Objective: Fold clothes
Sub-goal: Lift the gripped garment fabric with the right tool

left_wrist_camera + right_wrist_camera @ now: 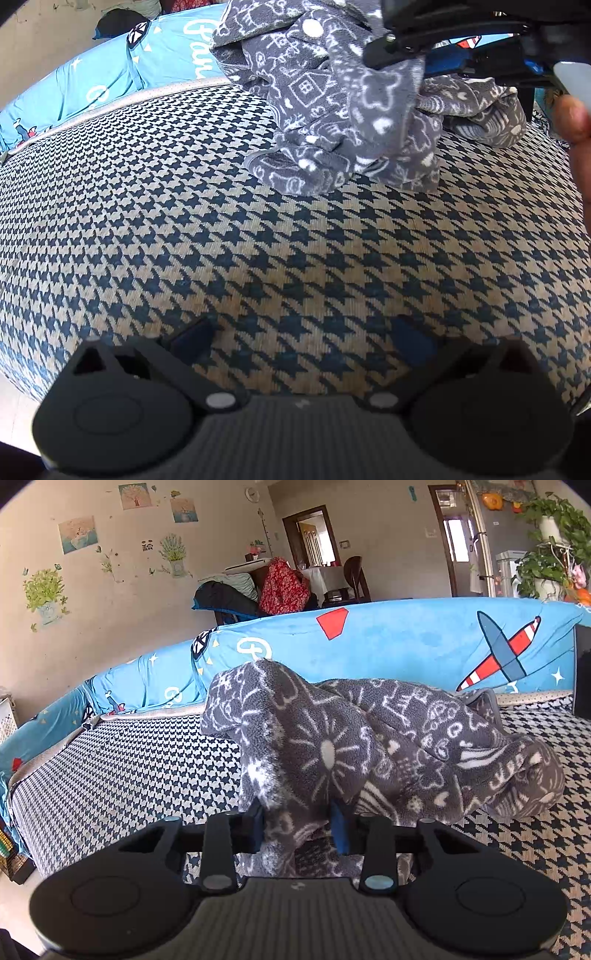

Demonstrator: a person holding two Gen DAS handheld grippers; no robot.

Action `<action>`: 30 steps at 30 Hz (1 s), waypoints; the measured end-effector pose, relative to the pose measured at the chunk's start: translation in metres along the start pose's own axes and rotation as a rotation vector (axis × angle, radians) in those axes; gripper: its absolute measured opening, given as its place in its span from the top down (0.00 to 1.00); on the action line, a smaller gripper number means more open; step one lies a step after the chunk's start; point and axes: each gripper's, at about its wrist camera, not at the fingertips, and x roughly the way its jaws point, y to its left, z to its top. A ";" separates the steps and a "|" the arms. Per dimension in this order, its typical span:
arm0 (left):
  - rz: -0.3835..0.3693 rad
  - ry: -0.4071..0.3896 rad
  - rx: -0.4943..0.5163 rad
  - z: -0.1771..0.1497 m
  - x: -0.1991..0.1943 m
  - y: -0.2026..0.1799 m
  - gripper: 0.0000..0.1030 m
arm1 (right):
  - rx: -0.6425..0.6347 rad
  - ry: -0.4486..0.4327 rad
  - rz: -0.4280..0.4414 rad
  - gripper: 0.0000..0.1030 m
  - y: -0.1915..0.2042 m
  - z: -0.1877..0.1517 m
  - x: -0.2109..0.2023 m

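Fleece garment (pixel 369 746), grey with white doodle print: where does it lie?

— On the houndstooth seat cover (pixel 258 240) of a sofa, bunched in a loose heap near the blue aeroplane-print backrest cover (pixel 406 642). No neat fold shows; one part is lifted off the seat.

— Right gripper (pixel 299 830)?

— Pinched on a gathered bit of the fleece, cloth filling the gap between both fingers and hanging in a peak above the heap.

— Left gripper (pixel 299 341)?

— Fingers spread, nothing between them, low over bare seat, well apart from the garment.

— Other items?

— A hand (pixel 576 122) at the edge of the left view; a red floral bundle (pixel 282 587) in the room behind.

— Risks, as judged?

— The pinch takes a thick wad, so several layers may rise together and the shape stay tangled. Fleece may cling to the woven cover and drag. A single hold lets the rest swing and twist. The edges are hidden, so a seam could be misjudged.
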 end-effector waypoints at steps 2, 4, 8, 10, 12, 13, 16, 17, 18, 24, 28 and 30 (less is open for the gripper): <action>0.003 -0.001 0.000 -0.001 0.000 0.001 0.00 | 0.012 -0.020 -0.035 0.86 -0.008 0.000 -0.006; 0.007 -0.004 0.000 -0.001 0.001 -0.001 0.00 | 0.024 -0.040 -0.070 0.88 -0.015 0.000 -0.011; 0.006 -0.014 0.002 0.002 0.000 -0.006 0.00 | 0.047 -0.079 -0.140 0.91 -0.030 0.001 -0.022; 0.003 -0.017 0.002 0.003 -0.001 -0.007 0.00 | 0.061 -0.098 -0.177 0.91 -0.038 0.001 -0.028; 0.001 -0.017 0.000 -0.001 -0.002 -0.004 0.00 | 0.124 -0.093 -0.244 0.91 -0.057 0.000 -0.036; 0.001 -0.019 0.000 -0.002 -0.001 -0.002 0.00 | 0.161 -0.081 -0.293 0.91 -0.070 -0.001 -0.040; 0.003 -0.024 0.001 -0.007 -0.002 0.000 0.00 | 0.262 -0.034 -0.431 0.91 -0.105 -0.004 -0.051; 0.004 -0.026 0.002 -0.008 -0.002 0.001 0.00 | 0.293 -0.015 -0.442 0.90 -0.114 -0.006 -0.055; 0.004 -0.027 0.002 -0.010 -0.002 0.001 0.00 | 0.325 0.004 -0.453 0.88 -0.123 -0.008 -0.059; 0.012 -0.028 0.002 -0.009 -0.004 -0.003 0.00 | 0.403 -0.019 -0.453 0.69 -0.144 -0.014 -0.085; 0.029 -0.028 0.034 -0.003 -0.010 -0.013 0.00 | 0.427 -0.053 -0.437 0.68 -0.146 -0.012 -0.094; 0.024 -0.038 0.040 0.002 -0.012 -0.017 0.00 | 0.445 -0.077 -0.441 0.67 -0.147 -0.011 -0.097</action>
